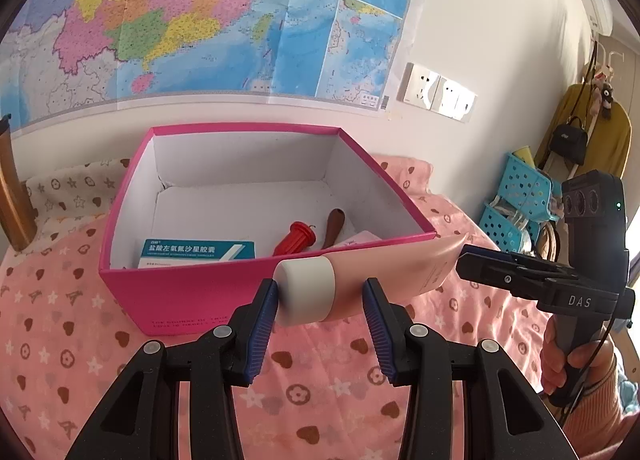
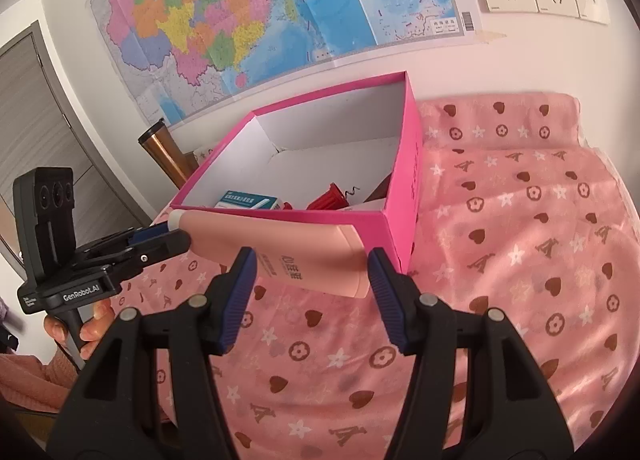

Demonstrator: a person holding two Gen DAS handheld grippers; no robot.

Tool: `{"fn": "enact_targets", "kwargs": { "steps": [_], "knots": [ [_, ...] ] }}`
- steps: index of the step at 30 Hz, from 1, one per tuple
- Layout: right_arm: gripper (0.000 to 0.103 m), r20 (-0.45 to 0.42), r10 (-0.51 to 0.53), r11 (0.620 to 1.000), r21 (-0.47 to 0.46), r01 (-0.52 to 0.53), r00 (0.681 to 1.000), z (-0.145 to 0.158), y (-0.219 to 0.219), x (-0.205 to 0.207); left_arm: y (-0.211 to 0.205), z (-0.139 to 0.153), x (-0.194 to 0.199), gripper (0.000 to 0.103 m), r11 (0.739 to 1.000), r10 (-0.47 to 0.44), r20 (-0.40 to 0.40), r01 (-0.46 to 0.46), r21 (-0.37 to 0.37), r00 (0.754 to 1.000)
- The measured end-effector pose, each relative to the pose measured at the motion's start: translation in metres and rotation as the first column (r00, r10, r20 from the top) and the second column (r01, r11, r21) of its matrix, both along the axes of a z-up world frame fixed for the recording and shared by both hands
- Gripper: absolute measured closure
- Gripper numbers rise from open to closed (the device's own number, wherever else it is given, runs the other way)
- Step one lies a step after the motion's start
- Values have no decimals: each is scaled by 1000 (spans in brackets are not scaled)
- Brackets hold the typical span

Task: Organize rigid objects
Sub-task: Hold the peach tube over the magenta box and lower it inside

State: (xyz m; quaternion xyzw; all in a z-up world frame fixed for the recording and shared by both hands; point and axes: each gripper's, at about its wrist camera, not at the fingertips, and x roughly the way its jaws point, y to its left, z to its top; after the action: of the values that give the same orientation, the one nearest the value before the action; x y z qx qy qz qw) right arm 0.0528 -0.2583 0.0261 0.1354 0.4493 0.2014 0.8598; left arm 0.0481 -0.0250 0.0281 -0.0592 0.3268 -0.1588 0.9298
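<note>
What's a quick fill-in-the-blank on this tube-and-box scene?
1. The tube has a ___ cap.
2. The red piece lies ___ the pink box.
3. On the wall behind the box hangs a ___.

Missing words: white; inside; map.

A wall map [image 1: 192, 19] hangs beside sockets [image 1: 438, 93], above blue baskets [image 1: 520, 195].
</note>
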Motion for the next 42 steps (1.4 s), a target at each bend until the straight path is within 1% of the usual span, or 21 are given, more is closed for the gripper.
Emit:
{"fn": "enact_targets", "kwargs": {
  "steps": [27,42],
  "knots": [
    [43,38,-6,1000,-17,6,999,13,-3,17,-2,10,13,58,1000,-6,31,6,13,1000],
    [43,43,-5,1000,-21,6,999,13,-4,23,-3,12,21,57,1000,-7,37,7,15,999]
  ]
}}
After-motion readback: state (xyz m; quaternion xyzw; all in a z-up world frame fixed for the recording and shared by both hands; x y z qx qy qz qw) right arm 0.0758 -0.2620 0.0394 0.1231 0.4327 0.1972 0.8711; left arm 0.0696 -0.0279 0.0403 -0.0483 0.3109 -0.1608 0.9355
